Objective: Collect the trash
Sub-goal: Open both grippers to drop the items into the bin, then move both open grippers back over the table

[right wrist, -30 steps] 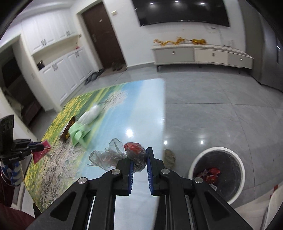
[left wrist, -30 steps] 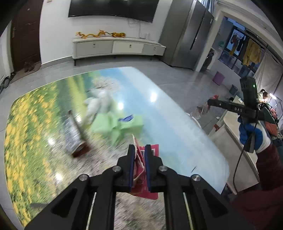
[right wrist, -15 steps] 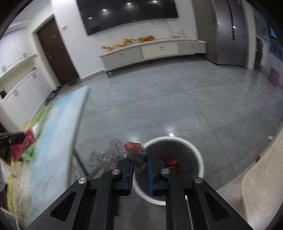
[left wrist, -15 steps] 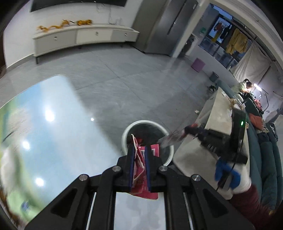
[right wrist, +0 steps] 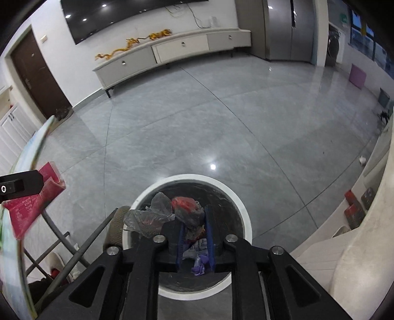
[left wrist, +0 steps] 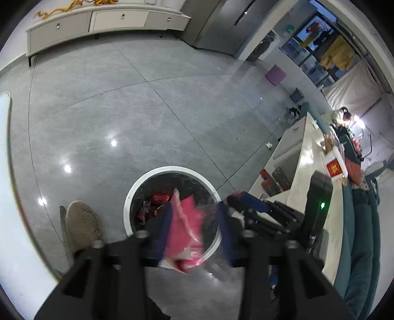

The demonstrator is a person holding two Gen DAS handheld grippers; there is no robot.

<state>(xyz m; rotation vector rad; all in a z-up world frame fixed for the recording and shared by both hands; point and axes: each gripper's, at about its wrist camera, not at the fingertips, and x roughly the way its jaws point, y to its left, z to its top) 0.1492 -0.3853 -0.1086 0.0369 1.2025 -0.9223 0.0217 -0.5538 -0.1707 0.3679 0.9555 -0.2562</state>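
Pink wrapper (left wrist: 186, 226) hung loose between the left gripper (left wrist: 194, 221), jaws opening, above the white-rimmed bin (left wrist: 138, 187). Right gripper (right wrist: 194, 231), jaws opening, had the crumpled plastic bag (right wrist: 187, 211) between them, over the bin.

Home living room. Wall-mounted television (right wrist: 128, 17) above a long white media cabinet (right wrist: 172, 53), glossy grey floor tiles (right wrist: 221, 118), dark entry door (right wrist: 37, 78). Laundry hanging (left wrist: 337, 55) beyond.

Glossy grey tiled floor (right wrist: 221, 118) mirrors lights, round white smooth-plastic bin (right wrist: 242, 209) has black film liner, crinkly clear plastic bag (right wrist: 147, 216), shiny pink foil wrapper (left wrist: 187, 226), matt black gripper frames.
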